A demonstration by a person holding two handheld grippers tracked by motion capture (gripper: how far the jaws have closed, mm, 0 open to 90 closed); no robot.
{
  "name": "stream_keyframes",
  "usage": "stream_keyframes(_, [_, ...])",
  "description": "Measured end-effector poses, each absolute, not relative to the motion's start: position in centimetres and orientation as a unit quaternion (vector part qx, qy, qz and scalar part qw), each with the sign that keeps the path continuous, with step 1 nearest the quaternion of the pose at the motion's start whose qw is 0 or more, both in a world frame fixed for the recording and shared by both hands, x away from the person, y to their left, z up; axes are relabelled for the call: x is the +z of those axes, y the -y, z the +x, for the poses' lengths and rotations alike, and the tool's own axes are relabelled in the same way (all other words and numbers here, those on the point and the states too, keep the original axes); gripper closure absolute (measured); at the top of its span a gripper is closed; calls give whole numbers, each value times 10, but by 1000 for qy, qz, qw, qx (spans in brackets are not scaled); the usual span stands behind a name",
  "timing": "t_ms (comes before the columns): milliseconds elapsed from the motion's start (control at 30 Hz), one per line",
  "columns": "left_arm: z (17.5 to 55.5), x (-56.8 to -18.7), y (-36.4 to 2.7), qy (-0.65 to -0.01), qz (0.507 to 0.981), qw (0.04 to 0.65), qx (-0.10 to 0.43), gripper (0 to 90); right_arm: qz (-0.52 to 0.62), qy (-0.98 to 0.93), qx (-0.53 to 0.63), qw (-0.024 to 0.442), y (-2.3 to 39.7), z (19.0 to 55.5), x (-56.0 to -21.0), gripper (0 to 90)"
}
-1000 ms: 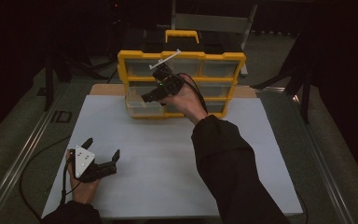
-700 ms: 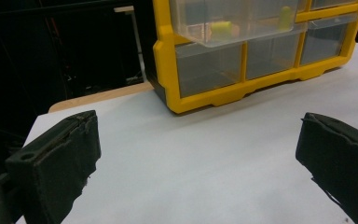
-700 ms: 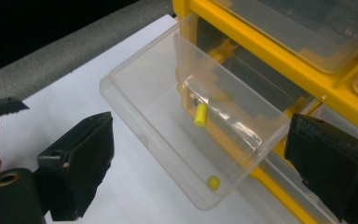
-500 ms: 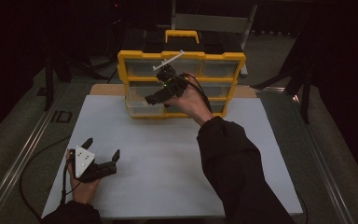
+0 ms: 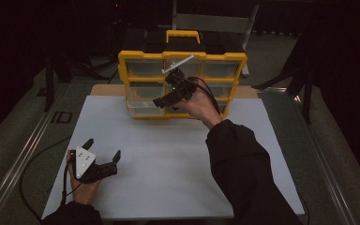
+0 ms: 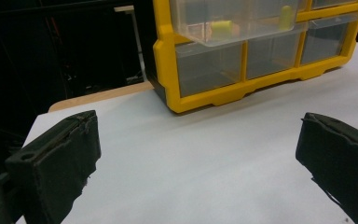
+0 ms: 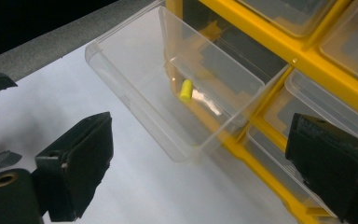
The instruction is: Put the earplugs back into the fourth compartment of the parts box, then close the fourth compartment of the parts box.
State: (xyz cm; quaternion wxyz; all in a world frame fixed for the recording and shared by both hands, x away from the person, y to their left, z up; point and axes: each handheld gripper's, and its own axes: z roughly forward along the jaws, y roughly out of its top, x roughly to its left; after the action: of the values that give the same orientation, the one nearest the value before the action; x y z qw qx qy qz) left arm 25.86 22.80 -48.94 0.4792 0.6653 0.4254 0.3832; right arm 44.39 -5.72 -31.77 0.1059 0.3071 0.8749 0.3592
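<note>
A yellow organizer (image 5: 140,56) with clear drawers stands at the back of the white sheet (image 5: 168,159). Its middle-left drawer (image 5: 140,107) is pulled out, and a small yellow piece (image 7: 185,90) lies inside the drawer (image 7: 135,70). My right gripper (image 5: 161,102) hovers just above and in front of that drawer. Its jaws have just been opening and now stand wide in the right gripper view (image 7: 200,154), with nothing between them. My left gripper (image 5: 104,148) rests on the sheet at the front left, open and empty (image 6: 200,154), facing the organizer (image 6: 168,70).
The organizer has a yellow carry handle (image 5: 183,33) on top and more closed drawers (image 5: 215,69). A wooden table edge (image 5: 105,90) shows behind the sheet. Dark floor and stands surround the table. A cable (image 5: 33,164) trails off the left gripper.
The right hand has shifted slightly lower in front of the open drawer. The left gripper has stayed where it was.
</note>
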Motion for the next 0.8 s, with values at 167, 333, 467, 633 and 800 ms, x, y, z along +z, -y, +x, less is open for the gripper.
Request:
stream_keyframes(167, [259,-489,-228,-425,665,479,383,8,306,-872,366,108,62,442,-319,74])
stream_keyframes(333, [259,-489,-228,-425,665,480,383,8,309,-873,364,106,66,440,-323,75])
stream_keyframes(467, [258,-489,-228,-426,664,480,384,7,308,-872,366,102,68,439,-326,75])
stream_keyframes(633, [259,-489,-228,-427,664,480,384,7,310,-873,364,98,70,437,-330,75])
stream_keyframes(800, [259,-489,-228,-425,665,479,384,7,311,-873,364,96,74,434,-335,78])
